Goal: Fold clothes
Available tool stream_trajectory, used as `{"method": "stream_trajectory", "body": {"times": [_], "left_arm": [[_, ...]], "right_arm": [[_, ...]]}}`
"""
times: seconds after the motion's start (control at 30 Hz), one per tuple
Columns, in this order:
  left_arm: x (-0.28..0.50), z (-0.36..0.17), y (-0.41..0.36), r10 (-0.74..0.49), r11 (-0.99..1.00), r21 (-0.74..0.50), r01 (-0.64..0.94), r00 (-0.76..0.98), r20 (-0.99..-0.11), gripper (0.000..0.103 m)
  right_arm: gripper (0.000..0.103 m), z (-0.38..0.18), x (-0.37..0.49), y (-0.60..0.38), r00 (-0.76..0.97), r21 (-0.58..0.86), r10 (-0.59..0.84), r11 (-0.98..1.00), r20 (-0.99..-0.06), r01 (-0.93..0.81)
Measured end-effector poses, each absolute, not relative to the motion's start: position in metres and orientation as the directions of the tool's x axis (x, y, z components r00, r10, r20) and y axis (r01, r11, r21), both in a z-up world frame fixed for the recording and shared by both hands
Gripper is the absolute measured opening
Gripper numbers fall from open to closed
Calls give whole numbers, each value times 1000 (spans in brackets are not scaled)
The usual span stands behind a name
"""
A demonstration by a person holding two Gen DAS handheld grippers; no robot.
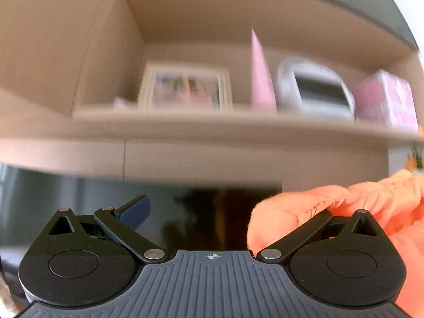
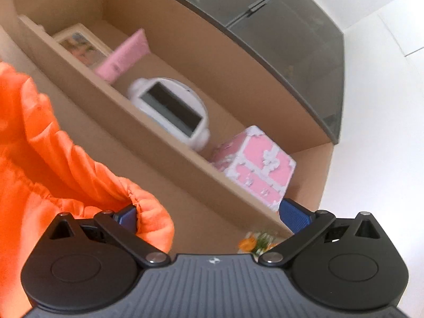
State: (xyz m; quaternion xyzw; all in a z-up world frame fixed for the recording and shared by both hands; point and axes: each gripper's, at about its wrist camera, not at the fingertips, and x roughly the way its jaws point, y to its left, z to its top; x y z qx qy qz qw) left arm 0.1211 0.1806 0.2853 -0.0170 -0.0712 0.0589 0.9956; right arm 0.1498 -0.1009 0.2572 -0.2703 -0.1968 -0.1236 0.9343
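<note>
An orange garment with a gathered, ruffled edge hangs in the air between the two grippers. In the left wrist view the garment (image 1: 371, 212) drapes over the right finger of my left gripper (image 1: 212, 209), whose jaws are spread wide; only its left blue pad (image 1: 135, 209) shows. In the right wrist view the garment (image 2: 53, 159) fills the left side and bunches around the left blue pad (image 2: 127, 216) of my right gripper (image 2: 212, 214), whose jaws are also wide apart. Both grippers point up at a shelf.
A beige wall shelf (image 2: 159, 137) holds a photo frame (image 1: 185, 87), a pink card (image 1: 261, 79), a white screen device (image 2: 169, 111) and a pink box (image 2: 257, 164). A dark screen (image 1: 106, 206) sits below the shelf. Grey cabinet doors (image 2: 278, 39) hang above.
</note>
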Motion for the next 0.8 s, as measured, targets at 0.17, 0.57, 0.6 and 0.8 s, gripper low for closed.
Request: {"method": "stream_trajectory", "body": {"times": [0.17,0.57,0.6,0.8], "left_arm": [[70,302,167,88,996,-2,-92,953,289,103],[74,-11,147,-351,933,-345,101,465,-813,103],[72,-13,149,-339,934,-351,64,465,-818,103],[58,15,157,-289,937,-350,4,575,-766,103]], "right_arm": [[103,302,117,-108,759,-357,-113,832,641,425],[103,62,68,-125,893,-511,230,753,-387,-415],[103,47,70,-127,858,-463,241,759,-454,-458],[103,33,104,-156,725,-84,326,880,-606,-467]]}}
